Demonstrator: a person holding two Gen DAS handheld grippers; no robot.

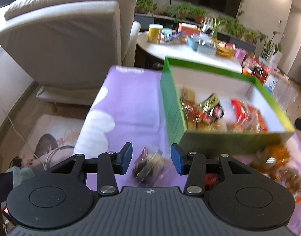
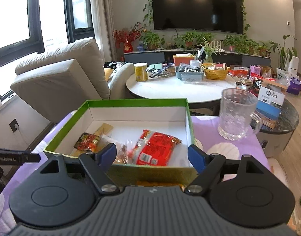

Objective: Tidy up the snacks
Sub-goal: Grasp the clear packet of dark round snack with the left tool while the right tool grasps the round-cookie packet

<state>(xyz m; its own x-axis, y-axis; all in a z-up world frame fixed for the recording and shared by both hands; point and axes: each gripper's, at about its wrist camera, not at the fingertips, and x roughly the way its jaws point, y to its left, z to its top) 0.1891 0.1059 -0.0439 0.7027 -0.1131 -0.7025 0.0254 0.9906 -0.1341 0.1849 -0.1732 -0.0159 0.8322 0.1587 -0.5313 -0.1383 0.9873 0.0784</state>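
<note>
Right now my left gripper (image 1: 151, 160) hangs released over a dark snack packet (image 1: 148, 167) lying on the purple cloth (image 1: 128, 106) beside the green box (image 2: 119, 106), while my right gripper (image 2: 152, 155), also released, hovers above the box's near edge, snacks inside.

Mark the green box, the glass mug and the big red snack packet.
green box (image 2: 130, 102): right wrist view, far rim.
glass mug (image 2: 236, 114): right wrist view, body.
red snack packet (image 2: 156, 147): right wrist view, middle of wrapper.

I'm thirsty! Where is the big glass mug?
In the right wrist view, the glass mug stands upright on the purple tablecloth, right of the green box.
</note>
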